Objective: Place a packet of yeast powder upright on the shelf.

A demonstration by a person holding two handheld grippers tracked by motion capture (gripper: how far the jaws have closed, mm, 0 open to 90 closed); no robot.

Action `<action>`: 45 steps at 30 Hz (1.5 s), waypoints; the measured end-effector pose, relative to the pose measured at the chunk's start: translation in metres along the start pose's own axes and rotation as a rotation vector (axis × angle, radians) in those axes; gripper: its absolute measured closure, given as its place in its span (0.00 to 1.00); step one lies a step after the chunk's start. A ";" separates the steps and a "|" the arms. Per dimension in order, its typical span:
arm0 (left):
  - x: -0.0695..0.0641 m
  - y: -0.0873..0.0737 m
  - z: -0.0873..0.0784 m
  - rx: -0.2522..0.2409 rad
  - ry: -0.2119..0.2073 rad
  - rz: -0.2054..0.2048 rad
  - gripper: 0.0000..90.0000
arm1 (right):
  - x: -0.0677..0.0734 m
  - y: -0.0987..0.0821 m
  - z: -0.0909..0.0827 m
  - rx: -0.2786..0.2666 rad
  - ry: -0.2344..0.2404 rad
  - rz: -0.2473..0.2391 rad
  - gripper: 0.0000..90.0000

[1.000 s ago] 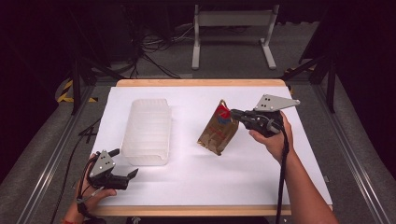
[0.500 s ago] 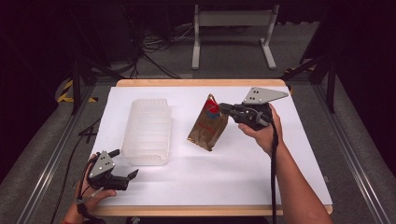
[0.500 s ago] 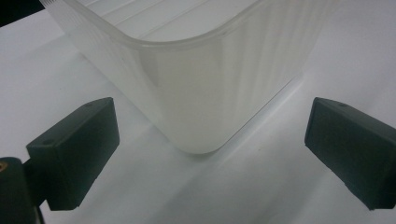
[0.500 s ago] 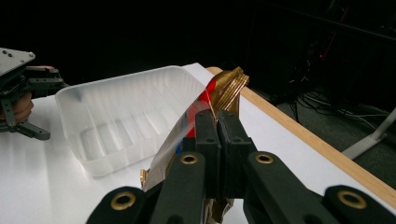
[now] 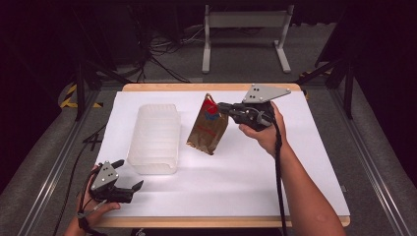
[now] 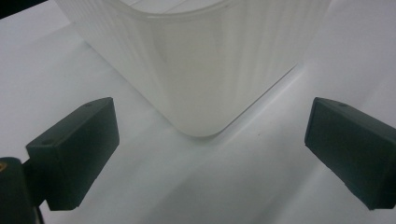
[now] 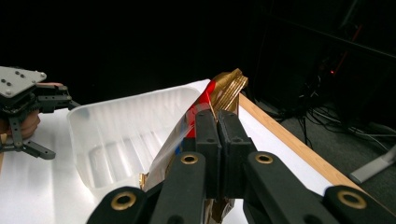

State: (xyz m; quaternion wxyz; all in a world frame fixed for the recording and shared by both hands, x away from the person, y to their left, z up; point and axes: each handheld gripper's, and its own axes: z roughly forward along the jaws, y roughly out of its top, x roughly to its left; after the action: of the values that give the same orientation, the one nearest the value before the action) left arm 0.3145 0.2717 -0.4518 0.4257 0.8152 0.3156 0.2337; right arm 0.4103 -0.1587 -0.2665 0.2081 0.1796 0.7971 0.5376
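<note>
While right gripper (image 5: 222, 106) pinches gold bag (image 5: 208, 127), left gripper (image 5: 129, 173) waits, fingers wide, empty.
Lift bag clear over tub (image 5: 154, 137) rim w/ firm grip.

No lettering can be read anywhere; the crinkled gold foil pouch (image 5: 209, 127) shows only an illegible red-and-blue patch.

Standing at far centre on grey floor (image 5: 236, 56): white metal frame (image 5: 246, 34). Trailing beside it: dark cables (image 5: 167, 46). Running along both sides: metal rails (image 5: 373, 167). Showing at far left: yellow-black tape (image 5: 69, 96). Lying in darkness: surrounding room.
</note>
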 end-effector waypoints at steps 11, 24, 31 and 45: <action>0.000 -0.003 -0.005 -0.004 0.011 -0.001 0.04 | 0.015 0.020 0.034 -0.006 0.067 -0.042 0.98; 0.000 -0.003 -0.005 -0.008 0.008 0.002 0.04 | 0.032 0.032 0.072 0.002 0.127 -0.074 0.98; 0.000 -0.003 -0.006 -0.014 0.005 -0.003 0.04 | 0.040 0.033 0.091 0.019 0.142 -0.096 0.98; 0.000 -0.003 -0.006 -0.016 0.001 -0.002 0.04 | 0.043 0.036 0.115 0.033 0.139 -0.119 0.97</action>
State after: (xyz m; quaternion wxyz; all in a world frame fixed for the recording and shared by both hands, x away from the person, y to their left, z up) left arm 0.3099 0.2764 -0.4514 0.4323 0.8113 0.3147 0.2362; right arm 0.4363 -0.0342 -0.2770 0.1806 0.0975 0.8278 0.5222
